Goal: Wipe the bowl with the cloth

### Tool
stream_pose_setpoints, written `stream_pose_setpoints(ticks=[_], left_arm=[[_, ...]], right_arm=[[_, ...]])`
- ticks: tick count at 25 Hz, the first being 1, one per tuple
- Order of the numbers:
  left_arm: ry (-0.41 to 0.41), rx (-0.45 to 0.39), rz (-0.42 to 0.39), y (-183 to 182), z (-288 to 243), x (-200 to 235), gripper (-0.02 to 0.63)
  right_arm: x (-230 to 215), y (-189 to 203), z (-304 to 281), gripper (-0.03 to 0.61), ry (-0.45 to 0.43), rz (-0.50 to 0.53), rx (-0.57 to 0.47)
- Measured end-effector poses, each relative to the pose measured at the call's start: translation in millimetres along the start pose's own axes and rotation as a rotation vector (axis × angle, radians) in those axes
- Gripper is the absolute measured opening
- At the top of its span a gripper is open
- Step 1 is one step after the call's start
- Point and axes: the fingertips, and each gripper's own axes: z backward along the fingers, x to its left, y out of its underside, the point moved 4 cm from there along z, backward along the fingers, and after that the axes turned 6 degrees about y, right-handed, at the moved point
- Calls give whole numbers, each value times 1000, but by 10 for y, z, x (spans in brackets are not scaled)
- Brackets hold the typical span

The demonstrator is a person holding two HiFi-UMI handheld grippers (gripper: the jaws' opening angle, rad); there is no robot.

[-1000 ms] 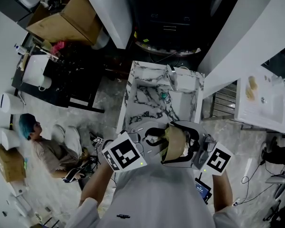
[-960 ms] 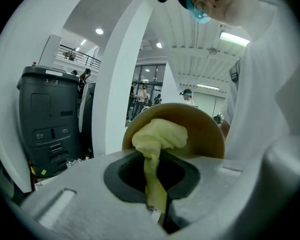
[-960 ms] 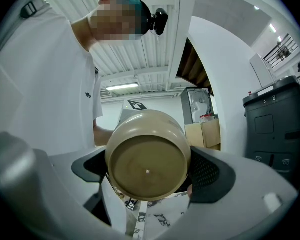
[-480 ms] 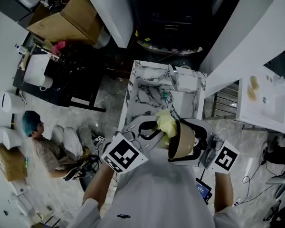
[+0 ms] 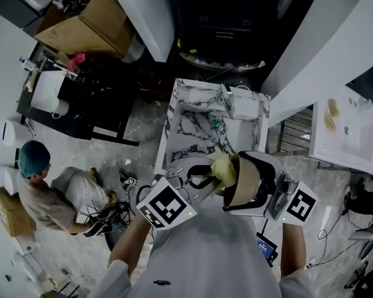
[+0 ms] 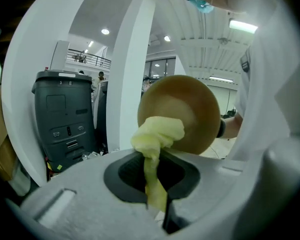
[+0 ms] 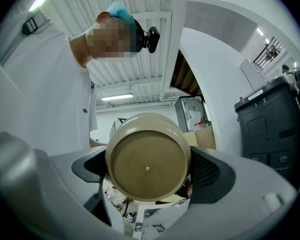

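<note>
A tan bowl [image 5: 244, 184] is held on its side above the near end of a marble table [image 5: 193, 129], with my right gripper [image 5: 255, 188] shut on it. Its underside faces the right gripper view as a tan bowl [image 7: 148, 164] between the jaws. My left gripper [image 5: 202, 177] is shut on a yellow cloth [image 5: 222, 168], whose bunched end presses against the bowl's open side. In the left gripper view the yellow cloth [image 6: 155, 144] rises from my left gripper [image 6: 152, 184] onto the lower left of the bowl [image 6: 182, 111].
A white box [image 5: 242, 107] and a small teal object [image 5: 215, 125] lie on the far part of the marble table. A person in a teal cap [image 5: 37, 185] crouches on the floor at left. A white counter [image 5: 345, 135] stands at right.
The bowl and right gripper have shifted right and slightly up. The cloth has come out from behind the bowl and now presses on its open side. The person at left has moved.
</note>
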Motion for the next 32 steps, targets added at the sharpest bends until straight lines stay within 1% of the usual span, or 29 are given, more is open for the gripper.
stream_pose_setpoints(ticks=[4,7,9,13,17,20,25,27,29,32], left_arm=[[75,4,-21,8,-11,-198,32],[124,-44,-15,-87,31,-312,32],[141,-76,-9,-153,70,-347,32],[168,-113,-10,-281,170,-351,32],[169,-169,5,-409,238,-318,32],[135,-234,35,-529,233,-218,32],[6,-302,31,-689,202,51,32],[-42,-286,20,-696,173,133,32],[-95,-245,21,-649,130,211,32],[-173,-210,68,-538,74,322,32]], right_arm=[[-38,-24,8,500,4,4,-14],[-37,-15,2,500,-3,7,-9],[-49,0,9,500,-4,6,-7],[-101,16,41,500,5,-3,-14],[-123,46,64,500,8,-8,-14],[-121,93,66,500,10,-7,-2],[-76,162,47,500,7,-8,18],[-55,170,45,500,1,-15,19],[-51,162,42,500,-1,-20,12],[-39,137,52,500,7,-23,-2]])
